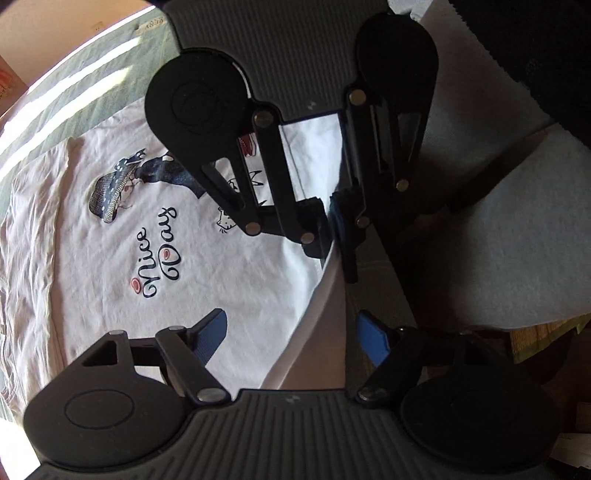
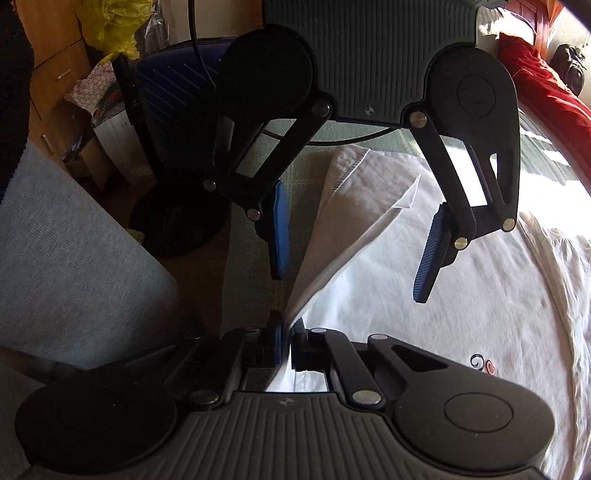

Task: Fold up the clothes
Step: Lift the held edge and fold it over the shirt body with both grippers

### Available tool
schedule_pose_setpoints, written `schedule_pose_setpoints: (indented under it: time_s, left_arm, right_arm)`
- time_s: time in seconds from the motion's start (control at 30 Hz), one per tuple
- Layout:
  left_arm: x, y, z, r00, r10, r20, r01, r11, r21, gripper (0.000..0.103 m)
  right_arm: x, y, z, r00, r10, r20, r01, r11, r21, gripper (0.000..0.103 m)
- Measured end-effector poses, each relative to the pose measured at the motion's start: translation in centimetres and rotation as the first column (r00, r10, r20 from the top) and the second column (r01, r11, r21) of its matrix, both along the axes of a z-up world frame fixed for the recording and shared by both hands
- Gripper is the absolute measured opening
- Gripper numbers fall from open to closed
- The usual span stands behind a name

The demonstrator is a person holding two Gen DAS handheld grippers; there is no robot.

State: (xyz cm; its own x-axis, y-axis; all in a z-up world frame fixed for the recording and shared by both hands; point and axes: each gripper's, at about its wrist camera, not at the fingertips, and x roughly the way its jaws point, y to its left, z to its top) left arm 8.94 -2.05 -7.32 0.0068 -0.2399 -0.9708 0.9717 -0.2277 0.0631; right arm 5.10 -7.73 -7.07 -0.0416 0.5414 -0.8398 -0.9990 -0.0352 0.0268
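Note:
A white T-shirt point(image 1: 110, 240) with a "Nice Day" print lies flat on a grey-green bed cover point(image 1: 92, 74). In the left wrist view my right gripper point(image 1: 332, 221) faces me, shut on the shirt's side edge. The right wrist view shows that edge point(image 2: 332, 236) lifted off the cover point(image 2: 251, 295) and pinched in my right gripper point(image 2: 286, 328). My left gripper point(image 1: 291, 321) is open, its blue pads point(image 1: 210, 339) straddling the same edge a short way along, holding nothing. It also appears opposite in the right wrist view, the left gripper point(image 2: 349, 284) hanging open over the raised fold.
A person's grey-clad limb point(image 2: 74, 258) stands beside the bed edge. Beyond it are wooden drawers point(image 2: 55, 74), a yellow bag point(image 2: 118, 26), a blue ribbed object point(image 2: 166, 92) and a black round base point(image 2: 177, 221). Red fabric point(image 2: 546, 85) lies at the bed's far end.

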Motion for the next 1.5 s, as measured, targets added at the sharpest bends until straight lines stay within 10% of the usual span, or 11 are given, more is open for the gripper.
schedule_pose_setpoints:
  time_s: [0.17,0.27,0.73,1.13,1.23,1.33,1.5]
  left_arm:
    - [0.9,0.9,-1.2,0.997,0.017,-0.074,-0.011,0.996,0.092,0.019]
    - [0.7,1.6,-0.7,0.997,0.046,-0.062,-0.041,0.995,0.087,0.009]
    - [0.8,4.7,0.5,0.969,0.242,-0.043,-0.239,0.969,0.068,0.006]
    - [1.9,1.9,-2.1,0.998,-0.006,-0.062,0.015,0.990,0.140,0.041]
    - [1.8,2.1,-2.5,0.997,-0.008,-0.071,0.019,0.987,0.158,0.035]
    - [1.6,2.6,-2.0,0.998,0.018,-0.066,-0.009,0.990,0.138,0.005]
    - [1.1,3.4,-0.7,0.996,0.089,-0.004,-0.088,0.990,0.106,0.001]
  right_arm:
    - [0.4,-0.5,0.6,0.999,-0.034,0.001,0.034,0.999,0.020,0.004]
    - [0.6,-0.8,0.4,0.997,-0.068,0.022,0.068,0.997,0.019,0.006]
    - [-1.7,-6.0,-2.1,0.964,-0.247,0.100,0.261,0.952,-0.157,0.015]
    - [-1.3,-6.1,-0.9,0.973,-0.210,0.091,0.225,0.955,-0.195,0.003]
    - [-1.3,-6.1,-0.7,0.972,-0.217,0.094,0.232,0.952,-0.197,0.007]
    - [-1.2,-6.1,-0.6,0.970,-0.224,0.097,0.240,0.950,-0.200,0.008]
    - [-1.0,-6.1,-0.2,0.965,-0.237,0.109,0.255,0.945,-0.202,0.003]
